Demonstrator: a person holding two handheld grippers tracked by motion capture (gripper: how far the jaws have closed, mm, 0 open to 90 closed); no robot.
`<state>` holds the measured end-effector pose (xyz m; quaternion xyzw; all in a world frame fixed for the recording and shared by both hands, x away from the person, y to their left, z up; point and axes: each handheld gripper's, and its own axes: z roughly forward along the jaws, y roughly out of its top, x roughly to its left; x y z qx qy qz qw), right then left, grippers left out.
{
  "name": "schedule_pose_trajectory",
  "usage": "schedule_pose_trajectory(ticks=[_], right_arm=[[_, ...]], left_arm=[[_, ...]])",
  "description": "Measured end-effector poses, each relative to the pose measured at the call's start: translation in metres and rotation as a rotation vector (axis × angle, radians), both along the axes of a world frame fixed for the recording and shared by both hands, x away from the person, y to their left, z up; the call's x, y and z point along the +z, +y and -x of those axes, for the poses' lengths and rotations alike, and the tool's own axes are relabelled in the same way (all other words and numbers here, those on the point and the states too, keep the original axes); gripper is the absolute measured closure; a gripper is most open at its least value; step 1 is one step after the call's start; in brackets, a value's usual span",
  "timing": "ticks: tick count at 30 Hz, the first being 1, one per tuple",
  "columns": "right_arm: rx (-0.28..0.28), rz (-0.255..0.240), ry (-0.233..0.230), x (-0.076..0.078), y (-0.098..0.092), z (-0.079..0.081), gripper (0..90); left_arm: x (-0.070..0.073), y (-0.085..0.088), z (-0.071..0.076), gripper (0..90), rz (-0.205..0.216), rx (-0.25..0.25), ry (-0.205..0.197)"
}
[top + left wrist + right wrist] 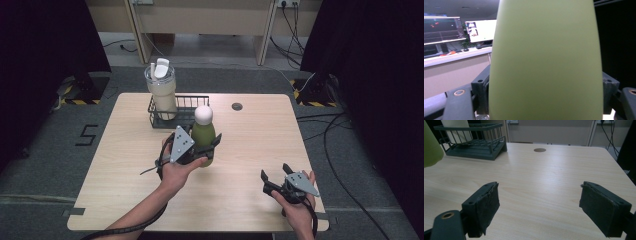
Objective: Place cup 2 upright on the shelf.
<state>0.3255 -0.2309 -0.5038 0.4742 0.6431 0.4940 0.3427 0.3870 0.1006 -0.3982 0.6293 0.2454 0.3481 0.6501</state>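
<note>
Mostly occluded: left gripper point(204, 148) jaws pinch the green bottle point(544, 60), whose base is cut off. Right gripper point(539, 207) jaws spread, nothing between.

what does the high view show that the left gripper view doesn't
High view alone: the wire basket at the back of the table, a cream tumbler standing in it, the bottle's white cap, and the right gripper resting open at the near right. Left gripper view alone: a desk with lit monitors behind. Both share the green bottle, upright and clamped between the jaws of the left gripper.
</note>
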Motion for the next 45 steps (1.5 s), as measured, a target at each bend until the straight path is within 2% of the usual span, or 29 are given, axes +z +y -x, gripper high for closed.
schedule_pose_trajectory(ticks=[7,18,45], right_arm=[[-0.001,0.0,0.0,0.0,0.0,0.0,15.9],[0.0,0.0,0.0,-0.001,0.0,-0.001,16.0],[-0.004,-0.001,0.0,-0.001,-0.001,-0.001,16.3]], left_arm=[[0.006,0.012,-0.011,23.0,0.005,0.055,-0.01],[0.012,0.025,-0.028,23.0,0.018,0.103,-0.007],[0.03,0.03,-0.055,23.0,0.041,0.139,-0.026]])
